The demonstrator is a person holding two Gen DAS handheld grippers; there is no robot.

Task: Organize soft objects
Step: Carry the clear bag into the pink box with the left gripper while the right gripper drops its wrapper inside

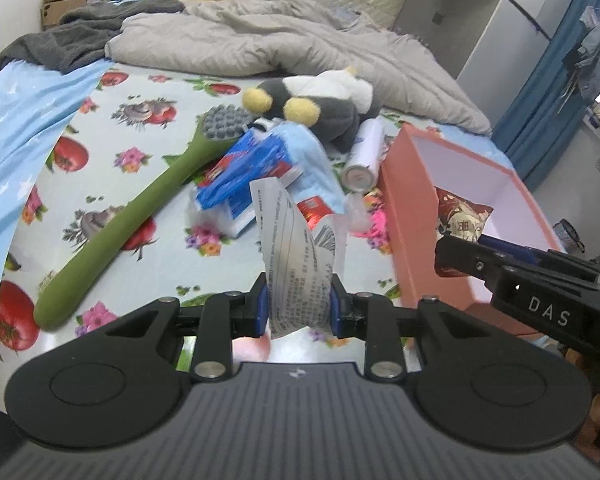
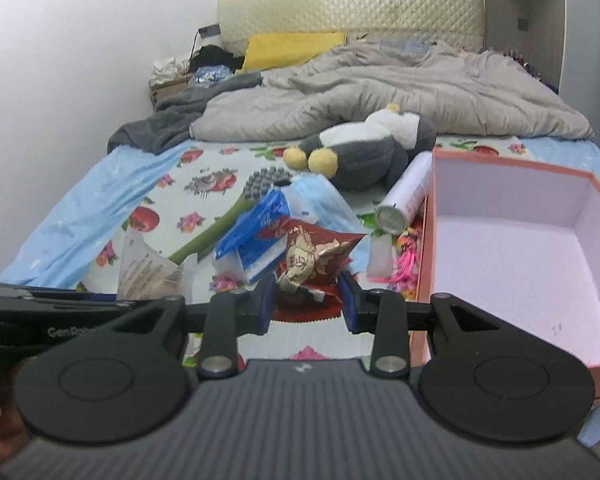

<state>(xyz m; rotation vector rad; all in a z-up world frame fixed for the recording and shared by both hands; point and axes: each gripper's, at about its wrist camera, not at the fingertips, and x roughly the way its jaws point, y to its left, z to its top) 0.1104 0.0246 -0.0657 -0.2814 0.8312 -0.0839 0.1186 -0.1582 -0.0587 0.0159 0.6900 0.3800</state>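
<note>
My left gripper (image 1: 300, 306) is shut on a white printed packet (image 1: 296, 256), which stands up crumpled between the blue pads above the bed. My right gripper (image 2: 308, 300) is shut on a red and gold snack packet (image 2: 312, 260). In the left wrist view that packet (image 1: 464, 216) hangs over the open pink box (image 1: 408, 208), held by the right gripper (image 1: 444, 258). The box (image 2: 428, 240) is white inside and lies just right of the right gripper. A grey and white plush penguin (image 1: 324, 104) (image 2: 364, 156) lies beyond the pile.
On the flowered sheet lie a green massage brush (image 1: 140, 208), blue tissue packs (image 1: 244, 172), a blue face mask (image 1: 316, 156), a white spray can (image 1: 364, 156) and a pink frilly thing (image 2: 404, 264). A grey quilt (image 2: 380, 92) covers the far bed.
</note>
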